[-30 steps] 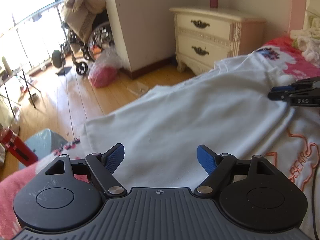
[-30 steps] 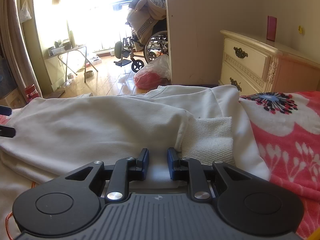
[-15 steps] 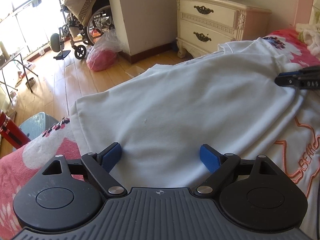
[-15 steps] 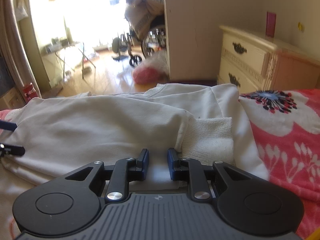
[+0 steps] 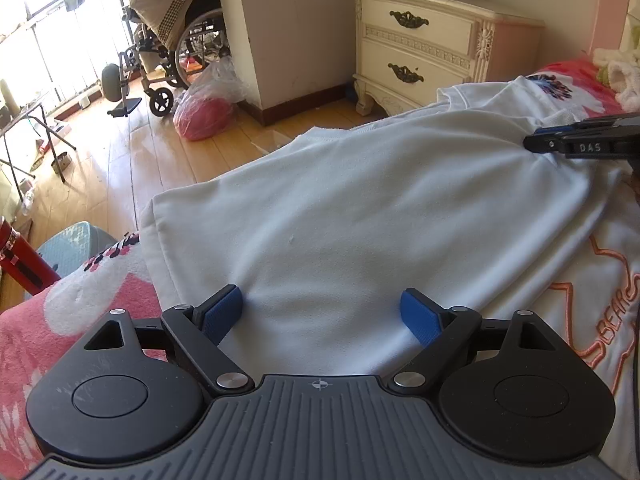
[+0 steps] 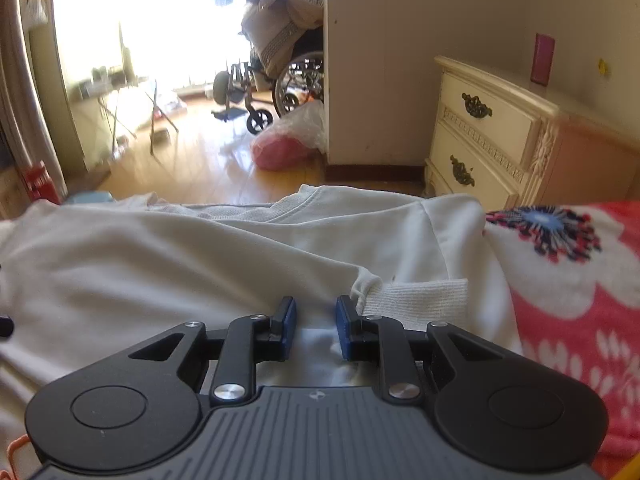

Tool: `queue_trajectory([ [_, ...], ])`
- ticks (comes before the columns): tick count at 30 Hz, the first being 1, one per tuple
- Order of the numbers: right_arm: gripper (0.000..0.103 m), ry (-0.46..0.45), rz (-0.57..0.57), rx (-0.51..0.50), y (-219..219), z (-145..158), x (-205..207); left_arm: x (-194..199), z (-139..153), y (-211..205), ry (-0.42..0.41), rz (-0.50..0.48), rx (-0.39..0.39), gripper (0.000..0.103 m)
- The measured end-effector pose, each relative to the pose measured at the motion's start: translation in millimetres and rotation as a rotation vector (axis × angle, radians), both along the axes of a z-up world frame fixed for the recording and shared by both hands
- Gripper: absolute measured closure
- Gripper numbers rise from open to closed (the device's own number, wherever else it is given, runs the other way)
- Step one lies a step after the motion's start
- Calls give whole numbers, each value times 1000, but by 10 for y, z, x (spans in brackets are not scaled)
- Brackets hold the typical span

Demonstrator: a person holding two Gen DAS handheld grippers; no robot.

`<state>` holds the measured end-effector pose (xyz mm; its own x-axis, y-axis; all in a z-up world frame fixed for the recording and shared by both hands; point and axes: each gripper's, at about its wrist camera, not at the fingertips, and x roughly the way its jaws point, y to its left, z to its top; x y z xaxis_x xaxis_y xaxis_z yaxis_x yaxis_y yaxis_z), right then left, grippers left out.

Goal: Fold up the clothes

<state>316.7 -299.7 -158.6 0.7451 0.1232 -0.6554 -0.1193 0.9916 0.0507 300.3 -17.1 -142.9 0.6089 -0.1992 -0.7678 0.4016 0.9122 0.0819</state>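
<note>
A white sweatshirt (image 5: 360, 208) lies spread on a bed, with one layer folded over an orange "BEAR" print (image 5: 600, 312). My left gripper (image 5: 320, 312) hovers low over the near part of the sweatshirt. Its blue pads stand wide apart with flat cloth between them, and they pinch nothing. My right gripper (image 6: 316, 320) is nearly closed, with a bunch of white cloth between its pads, beside the ribbed cuff (image 6: 416, 300). In the left wrist view the right gripper (image 5: 536, 142) sits at the fold's far right edge, and the cloth runs taut from it.
A pink floral blanket (image 6: 580, 320) covers the bed. Beyond the bed's edge are a wooden floor, a cream nightstand (image 5: 420, 40), a wheelchair (image 5: 172, 64), a plastic bag (image 5: 204, 108), a red cylinder (image 5: 20, 256) and a pale blue stool (image 5: 76, 240).
The left jaws have spread a little wider over the cloth. The right wrist view has slid slightly across the room, and the cuff has stayed beside its pads.
</note>
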Motion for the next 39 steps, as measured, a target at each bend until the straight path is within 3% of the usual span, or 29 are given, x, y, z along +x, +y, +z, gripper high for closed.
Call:
queue_trajectory([
  [12, 80, 8, -3, 0, -20, 27, 11, 8, -16, -8, -3, 8, -4, 12],
  [15, 79, 63, -14, 5, 15, 219, 101, 11, -20, -12, -3, 14, -8, 11],
  [19, 78, -11, 55, -10, 198, 511, 73, 9, -2, -4, -11, 5, -6, 12],
  [22, 78, -7, 85, -44, 345, 427, 99, 3, 82, 14, -27, 7, -10, 12],
  [25, 79, 77, 71, -43, 361, 135, 184, 35, 217, 30, -63, 0, -33, 12],
  [29, 77, 87, 31, 31, 314, 205, 218, 221, 293, 17, -67, 11, -47, 12],
  [33, 77, 54, 31, 15, 364, 306, 291, 538, 196, -26, -22, 52, -67, 12],
  [37, 75, 74, 27, -13, 373, 90, 373, 735, -2, -34, 42, 93, -61, 11],
  [39, 75, 68, 18, -8, 359, 143, 350, 742, -12, -31, 45, 98, -52, 12],
])
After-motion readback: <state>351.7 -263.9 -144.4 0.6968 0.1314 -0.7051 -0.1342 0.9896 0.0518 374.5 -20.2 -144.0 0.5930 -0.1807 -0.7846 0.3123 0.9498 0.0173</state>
